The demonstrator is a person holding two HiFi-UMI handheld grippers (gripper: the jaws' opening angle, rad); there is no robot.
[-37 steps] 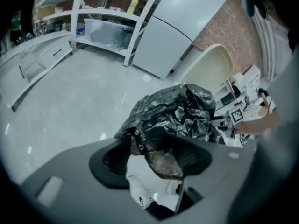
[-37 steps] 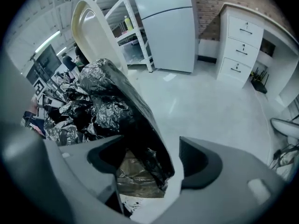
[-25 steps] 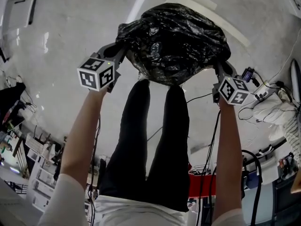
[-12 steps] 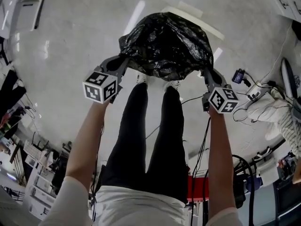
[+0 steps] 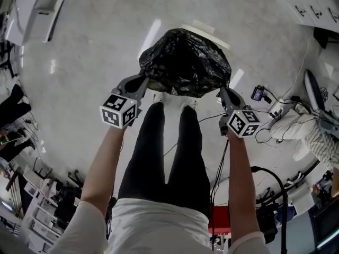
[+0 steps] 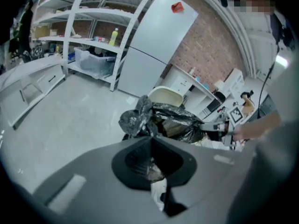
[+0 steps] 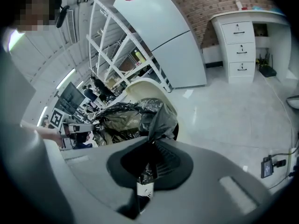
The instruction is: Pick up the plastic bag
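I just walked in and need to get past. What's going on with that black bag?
A person is standing with a handheld gripper in each hand, holding a black plastic bag up in front of their legs. The left gripper is shut on one edge of the bag and the right gripper is shut on the opposite edge, so the bag hangs stretched between them. A white bin stands just beyond it.

Black trousers (image 5: pixel 164 152), white short-sleeved top (image 5: pixel 159 229), grey left gripper (image 5: pixel 143 80), grey right gripper (image 5: pixel 221 91), each with black-and-white marker cube (image 5: pixel 119 111)
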